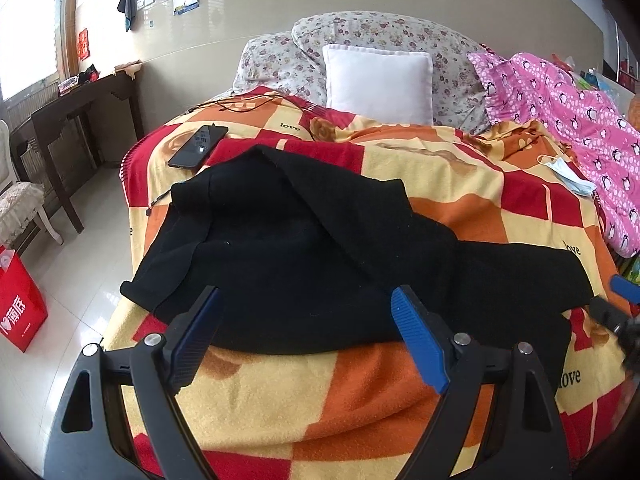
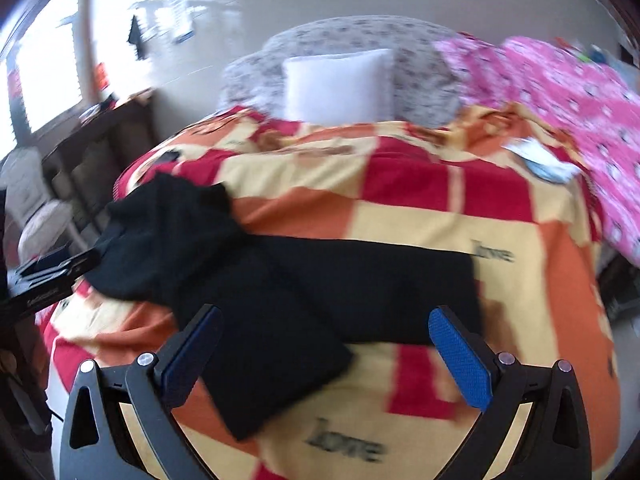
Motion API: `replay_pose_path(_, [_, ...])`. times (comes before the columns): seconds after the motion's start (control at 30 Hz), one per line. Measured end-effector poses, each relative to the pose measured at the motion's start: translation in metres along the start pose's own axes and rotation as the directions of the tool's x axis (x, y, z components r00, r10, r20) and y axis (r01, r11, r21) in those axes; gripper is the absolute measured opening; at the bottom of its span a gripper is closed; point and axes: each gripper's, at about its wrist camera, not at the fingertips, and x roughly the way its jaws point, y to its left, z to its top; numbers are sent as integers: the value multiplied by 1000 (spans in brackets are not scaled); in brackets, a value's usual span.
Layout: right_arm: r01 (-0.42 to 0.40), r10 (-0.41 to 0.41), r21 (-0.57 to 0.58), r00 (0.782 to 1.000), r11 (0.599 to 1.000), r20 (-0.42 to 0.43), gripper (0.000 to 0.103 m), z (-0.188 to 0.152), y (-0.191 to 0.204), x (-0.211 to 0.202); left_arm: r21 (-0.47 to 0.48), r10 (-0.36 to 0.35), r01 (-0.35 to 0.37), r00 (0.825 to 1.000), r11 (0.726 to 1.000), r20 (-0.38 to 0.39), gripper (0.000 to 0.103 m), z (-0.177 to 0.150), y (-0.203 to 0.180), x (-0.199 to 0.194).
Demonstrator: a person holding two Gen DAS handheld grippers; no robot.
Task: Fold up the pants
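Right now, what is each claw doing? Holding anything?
Left claw: open, holding nothing, above the black pants.
Right claw: open, holding nothing, above the same pants.

The left gripper (image 1: 308, 312) holds its blue-padded fingers (image 1: 416, 336) spread wide, gripping nothing. The right gripper (image 2: 326, 334) likewise has its fingers (image 2: 460, 360) splayed apart and empty.
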Motion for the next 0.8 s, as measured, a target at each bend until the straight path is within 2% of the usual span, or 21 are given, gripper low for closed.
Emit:
replay_pose_path(0.23, [-96, 94, -78, 995, 992, -33, 102, 0, 51, 16, -9, 8, -8, 1000, 1000, -4, 86, 0, 3, 1])
replay_pose_path(0.63, [-149, 144, -111, 988, 983, -52, 102, -1, 73, 25, -11, 11, -11, 1000, 1000, -11, 86, 1, 5, 3])
replay_pose_path(0.8, [-146, 140, -111, 989, 983, -55, 102, -1, 74, 27, -7, 10, -10, 1000, 1000, -17, 86, -1, 3, 4])
